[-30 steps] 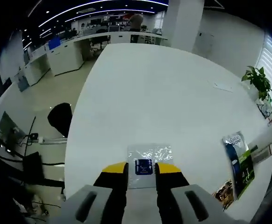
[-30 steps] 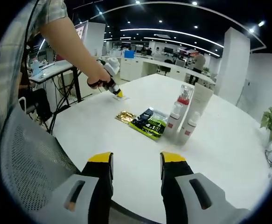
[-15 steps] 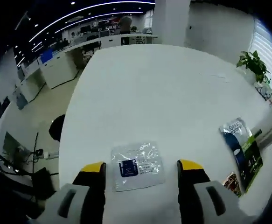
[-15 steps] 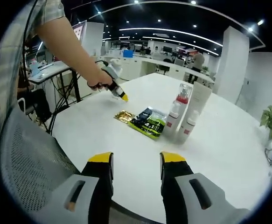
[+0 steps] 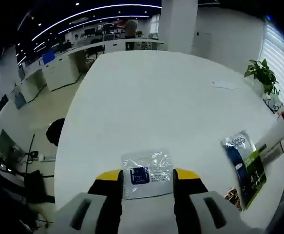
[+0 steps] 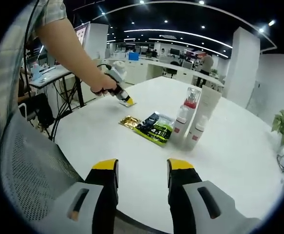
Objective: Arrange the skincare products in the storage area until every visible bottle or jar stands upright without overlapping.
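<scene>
Left gripper [image 5: 147, 176] straddles a flat clear sachet [image 5: 146, 167] at the table's [image 5: 151, 92] near edge, jaws apart, probably about to pinch it. Right gripper [image 6: 142, 168] hangs open. Bottles [image 6: 189, 122] stand upright far right beside packets [image 6: 154, 127].

Big open office — dark ceiling [image 6: 190, 19] streaked with curving light strips [image 5: 98, 10] and spotlights. A wide white table [image 5: 156, 97] runs ahead, white counters [image 5: 64, 61] off beyond it, a thick white pillar [image 6: 241, 68] on one side. Potted plant [image 5: 262, 77] by the blinds — grey mesh chair [image 6: 29, 170] close by.
</scene>
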`<state>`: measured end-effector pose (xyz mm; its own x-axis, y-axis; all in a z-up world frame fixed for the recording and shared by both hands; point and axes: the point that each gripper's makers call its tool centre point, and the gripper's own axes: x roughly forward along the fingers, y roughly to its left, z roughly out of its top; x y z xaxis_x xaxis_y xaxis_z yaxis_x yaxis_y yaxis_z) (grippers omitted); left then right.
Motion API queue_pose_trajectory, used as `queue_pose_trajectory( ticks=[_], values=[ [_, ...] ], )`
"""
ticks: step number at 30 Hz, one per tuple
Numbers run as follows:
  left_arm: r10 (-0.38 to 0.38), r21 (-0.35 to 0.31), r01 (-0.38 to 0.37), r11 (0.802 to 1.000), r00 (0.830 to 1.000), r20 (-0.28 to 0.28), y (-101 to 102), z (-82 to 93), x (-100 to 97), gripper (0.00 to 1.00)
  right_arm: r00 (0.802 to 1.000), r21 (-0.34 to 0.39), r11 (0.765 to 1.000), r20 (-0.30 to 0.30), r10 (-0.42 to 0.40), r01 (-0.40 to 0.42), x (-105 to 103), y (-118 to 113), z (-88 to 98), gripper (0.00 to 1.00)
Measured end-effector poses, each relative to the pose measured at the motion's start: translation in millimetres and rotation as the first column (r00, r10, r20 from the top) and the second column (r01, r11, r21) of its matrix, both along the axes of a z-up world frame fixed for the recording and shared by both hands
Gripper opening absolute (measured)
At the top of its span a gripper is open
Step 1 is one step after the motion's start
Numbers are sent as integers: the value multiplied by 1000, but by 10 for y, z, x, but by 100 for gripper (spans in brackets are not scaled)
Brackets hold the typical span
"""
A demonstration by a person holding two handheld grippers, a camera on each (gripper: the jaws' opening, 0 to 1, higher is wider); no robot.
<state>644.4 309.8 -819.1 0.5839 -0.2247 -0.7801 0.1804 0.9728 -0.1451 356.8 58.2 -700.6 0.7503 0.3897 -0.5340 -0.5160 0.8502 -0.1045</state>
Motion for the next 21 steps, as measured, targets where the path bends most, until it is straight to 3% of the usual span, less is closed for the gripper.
queue_pose_trajectory(
  ticks=[3, 10, 17, 21],
  values=[
    [-16, -5, 16, 1000, 1000, 9, -65, 31, -93, 42, 1000, 12, 1000, 4, -11, 10, 12, -13, 20, 38],
    [10, -144, 3, 990, 996, 85, -348, 339, -273, 42, 1000, 35, 999, 18, -2, 2, 7, 14, 61, 39],
    [15, -293, 15, 956, 995, 100, -750, 568, -812, 42, 999, 61, 998, 38, 2, -4, 7, 35, 120, 39],
    [-5, -331, 36, 943, 996, 94, -899, 643, -1114, 42, 998, 80, 997, 57, 2, -7, 2, 44, 174, 39]
  ],
)
